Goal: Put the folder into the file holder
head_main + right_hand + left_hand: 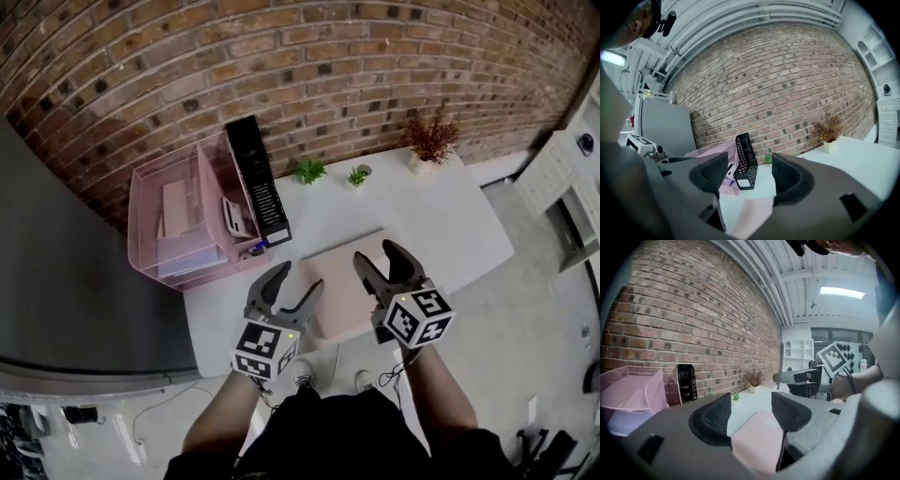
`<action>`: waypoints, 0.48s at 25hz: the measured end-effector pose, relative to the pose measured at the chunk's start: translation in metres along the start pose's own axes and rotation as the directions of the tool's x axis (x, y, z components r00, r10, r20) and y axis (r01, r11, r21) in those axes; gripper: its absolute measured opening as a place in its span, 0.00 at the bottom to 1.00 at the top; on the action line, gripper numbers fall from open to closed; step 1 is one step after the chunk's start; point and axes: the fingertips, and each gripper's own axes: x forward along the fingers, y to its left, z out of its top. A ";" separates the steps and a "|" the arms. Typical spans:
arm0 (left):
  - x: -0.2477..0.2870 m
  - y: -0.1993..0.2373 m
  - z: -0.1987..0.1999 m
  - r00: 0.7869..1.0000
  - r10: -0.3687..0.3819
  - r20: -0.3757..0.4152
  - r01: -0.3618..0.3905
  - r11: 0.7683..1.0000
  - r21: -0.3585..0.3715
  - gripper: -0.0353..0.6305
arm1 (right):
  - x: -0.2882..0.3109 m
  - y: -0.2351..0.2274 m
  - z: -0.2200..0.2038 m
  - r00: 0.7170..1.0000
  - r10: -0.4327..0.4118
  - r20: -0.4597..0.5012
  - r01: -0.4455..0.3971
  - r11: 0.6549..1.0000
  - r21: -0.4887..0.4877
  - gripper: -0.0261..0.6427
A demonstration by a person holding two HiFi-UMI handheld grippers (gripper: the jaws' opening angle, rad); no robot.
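left gripper [298,278] and right gripper [377,253] are grey, with black ribbed fingers [266,287] and marker-printed white cubes [265,349].

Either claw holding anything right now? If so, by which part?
Nothing is held. The left claw and the right claw both stand open above the pink folder, which lies flat on the table; neither is closed on it.

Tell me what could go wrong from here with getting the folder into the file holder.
1. The pink folder lies flat near the table front edge. The left gripper and right gripper are open above it, so a poor pinch might slide it off.
2. The black file holder is narrow and stands against the pink organizer; the folder may catch its rim or tip it.
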 end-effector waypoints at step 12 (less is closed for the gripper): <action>0.055 -0.005 -0.044 0.967 -0.225 -0.119 0.230 0.973 0.033 0.44 | -0.036 -0.037 -0.035 0.967 -0.255 -0.006 0.255 0.962 0.096 0.50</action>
